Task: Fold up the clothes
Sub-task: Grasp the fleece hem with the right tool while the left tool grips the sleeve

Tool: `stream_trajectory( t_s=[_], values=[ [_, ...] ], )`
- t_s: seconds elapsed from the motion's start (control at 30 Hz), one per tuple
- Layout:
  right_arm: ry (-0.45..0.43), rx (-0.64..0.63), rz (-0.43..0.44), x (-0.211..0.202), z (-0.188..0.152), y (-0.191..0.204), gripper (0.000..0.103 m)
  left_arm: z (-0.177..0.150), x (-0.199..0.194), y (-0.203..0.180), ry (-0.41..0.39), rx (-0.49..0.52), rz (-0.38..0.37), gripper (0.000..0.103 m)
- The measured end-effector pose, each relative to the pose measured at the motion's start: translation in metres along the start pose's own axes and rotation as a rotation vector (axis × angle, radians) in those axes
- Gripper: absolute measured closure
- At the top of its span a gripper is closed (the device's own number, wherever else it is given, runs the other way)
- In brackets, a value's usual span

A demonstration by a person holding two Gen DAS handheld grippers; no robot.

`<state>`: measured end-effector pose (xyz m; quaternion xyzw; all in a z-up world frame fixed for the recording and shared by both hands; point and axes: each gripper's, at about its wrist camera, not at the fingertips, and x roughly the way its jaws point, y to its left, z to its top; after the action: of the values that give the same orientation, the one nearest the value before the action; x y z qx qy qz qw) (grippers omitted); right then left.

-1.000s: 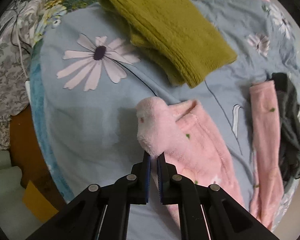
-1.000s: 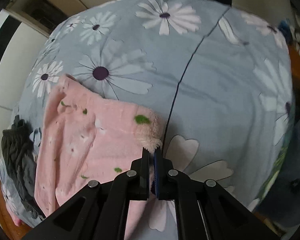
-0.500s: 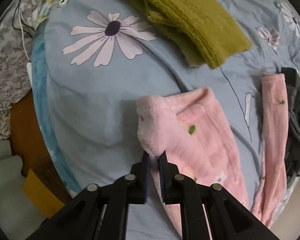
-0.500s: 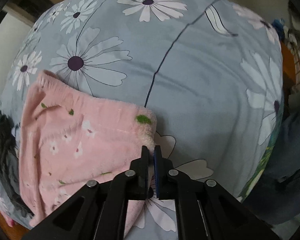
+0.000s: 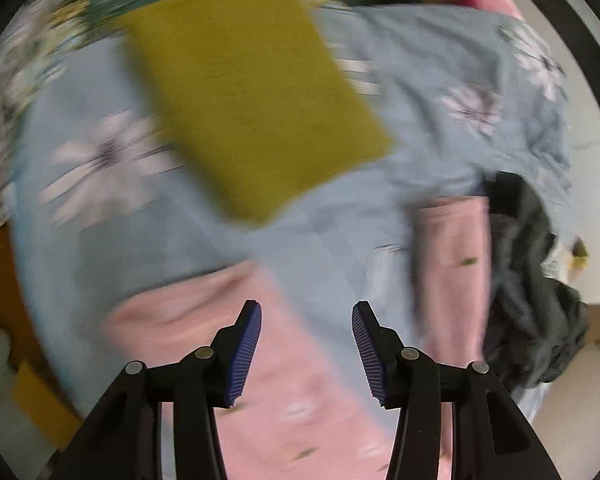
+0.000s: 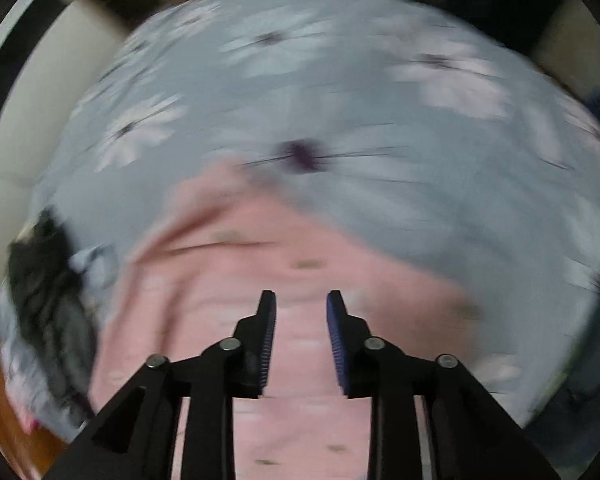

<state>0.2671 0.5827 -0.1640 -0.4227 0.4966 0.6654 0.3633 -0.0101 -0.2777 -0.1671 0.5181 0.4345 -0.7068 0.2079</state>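
A pink fleece garment (image 5: 284, 392) with small green marks lies flat on the blue daisy-print bedsheet (image 5: 332, 240). One pink strip of it (image 5: 452, 272) runs along the right. My left gripper (image 5: 306, 320) is open and empty just above the pink fabric. In the right wrist view the same pink garment (image 6: 300, 280) spreads below my right gripper (image 6: 301, 304), which is open and empty above it. Both views are motion-blurred.
A folded olive-green knit (image 5: 252, 100) lies on the sheet beyond the pink garment. A dark grey garment (image 5: 536, 300) is bunched at the right bed edge; it shows at the left in the right wrist view (image 6: 48, 292). The bed edge drops to the floor on the left.
Both grippers have opened and let go of the pink garment's corners. The garment now lies flat under them. Both cameras are moving fast.
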Motion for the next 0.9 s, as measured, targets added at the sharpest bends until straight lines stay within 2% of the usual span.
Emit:
stream_trajectory(
  t_s=[0.13, 0.17, 0.27, 0.3, 0.4, 0.53, 0.7, 0.73, 0.83, 0.9],
  values=[
    [0.087, -0.117, 0.105, 0.041, 0.005, 0.098, 0.068, 0.026, 0.029, -0.089, 0.015, 0.120, -0.032, 0.051],
    [0.103, -0.126, 0.112, 0.052, 0.005, 0.115, 0.065, 0.039, 0.041, -0.115, 0.021, 0.157, -0.027, 0.050],
    [0.140, -0.125, 0.110, 0.080, 0.005, 0.160, 0.062, 0.052, 0.052, -0.158, 0.033, 0.246, 0.008, 0.048],
    [0.148, -0.116, 0.094, 0.087, 0.005, 0.169, 0.061, 0.050, 0.051, -0.157, 0.030, 0.264, 0.024, 0.047],
    [0.170, -0.056, 0.038, 0.111, 0.006, 0.190, 0.061, 0.068, 0.081, -0.192, 0.023, 0.301, 0.072, 0.043],
    [0.199, 0.022, -0.053, 0.144, 0.009, 0.196, 0.061, 0.083, 0.103, -0.205, 0.021, 0.330, 0.121, 0.042],
    [0.225, 0.080, -0.088, 0.169, 0.003, 0.194, 0.061, 0.094, 0.126, -0.212, 0.036, 0.362, 0.163, 0.042],
    [0.230, 0.082, -0.094, 0.171, 0.002, 0.192, 0.063, 0.094, 0.129, -0.213, 0.041, 0.368, 0.168, 0.042],
    [0.243, 0.082, -0.100, 0.173, -0.003, 0.186, 0.099, 0.091, 0.136, -0.216, 0.064, 0.409, 0.174, 0.042],
    [0.241, 0.077, -0.074, 0.168, -0.005, 0.181, 0.099, 0.083, 0.137, -0.212, 0.063, 0.453, 0.185, 0.042]
  ],
)
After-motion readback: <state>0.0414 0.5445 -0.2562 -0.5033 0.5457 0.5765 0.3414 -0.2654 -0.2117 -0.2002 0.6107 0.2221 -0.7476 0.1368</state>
